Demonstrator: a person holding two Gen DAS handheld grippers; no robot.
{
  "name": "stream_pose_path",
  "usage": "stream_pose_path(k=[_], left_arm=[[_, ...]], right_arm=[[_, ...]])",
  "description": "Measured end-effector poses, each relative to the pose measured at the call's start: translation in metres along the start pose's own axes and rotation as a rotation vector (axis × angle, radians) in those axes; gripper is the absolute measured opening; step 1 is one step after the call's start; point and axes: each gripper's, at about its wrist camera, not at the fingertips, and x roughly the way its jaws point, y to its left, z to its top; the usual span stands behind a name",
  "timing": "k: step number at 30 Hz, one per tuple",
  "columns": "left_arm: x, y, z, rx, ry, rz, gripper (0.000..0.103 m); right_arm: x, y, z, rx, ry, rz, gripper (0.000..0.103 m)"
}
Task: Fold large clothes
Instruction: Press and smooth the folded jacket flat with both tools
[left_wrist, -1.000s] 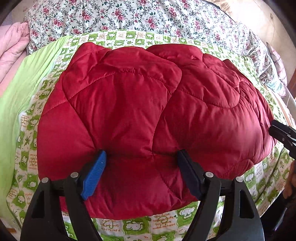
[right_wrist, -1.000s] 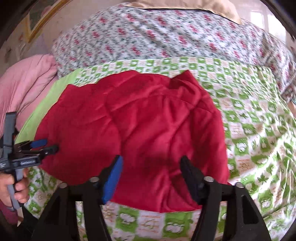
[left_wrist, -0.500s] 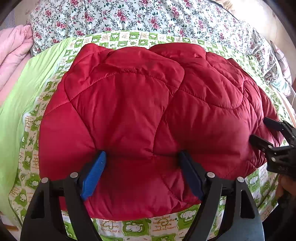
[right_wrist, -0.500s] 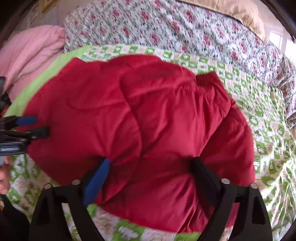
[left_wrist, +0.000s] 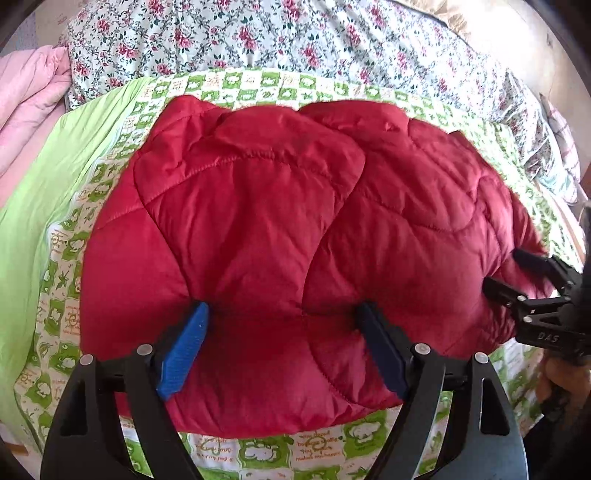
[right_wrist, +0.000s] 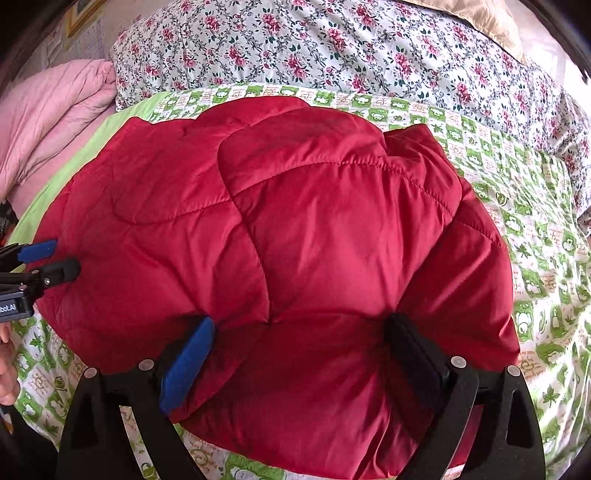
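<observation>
A red quilted padded jacket (left_wrist: 280, 229) lies folded into a thick bundle on the green-and-white patterned sheet (left_wrist: 266, 450); it also fills the right wrist view (right_wrist: 303, 236). My left gripper (left_wrist: 284, 314) is open, its fingers pressed into the jacket's near left part. My right gripper (right_wrist: 299, 325) is open, its fingers pressed into the jacket's near right part. The right gripper also shows at the right edge of the left wrist view (left_wrist: 517, 273). The left gripper shows at the left edge of the right wrist view (right_wrist: 51, 258).
A floral quilt (left_wrist: 258, 40) lies behind the jacket across the bed. A pink blanket (right_wrist: 51, 122) is bunched at the far left. A plain lime-green sheet (left_wrist: 40, 184) runs along the left side. The bed's front edge is just below the grippers.
Both grippers have moved forward onto the jacket. The right gripper closed in from the right edge and now presses into the bundle. The jacket fills more of both views.
</observation>
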Motion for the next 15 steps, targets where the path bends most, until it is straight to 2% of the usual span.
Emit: stream_pose_path(k=[4,7,10,15], left_arm=[[-0.009,0.009,0.012,-0.018,-0.014,-0.01,0.082],[-0.012,0.016,0.028,-0.026,-0.026,0.012,0.082],[-0.009,0.023,0.045,-0.041,-0.033,0.036,0.082],[0.017,0.026,0.069,-0.035,-0.004,0.088,0.083]], right_arm=[[-0.005,-0.003,0.003,0.019,0.011,0.023,0.095],[-0.022,-0.007,0.01,0.046,-0.02,0.058,0.087],[-0.034,-0.011,0.026,0.063,-0.057,0.074,0.086],[-0.007,-0.017,0.06,0.04,-0.014,0.056,0.086]])
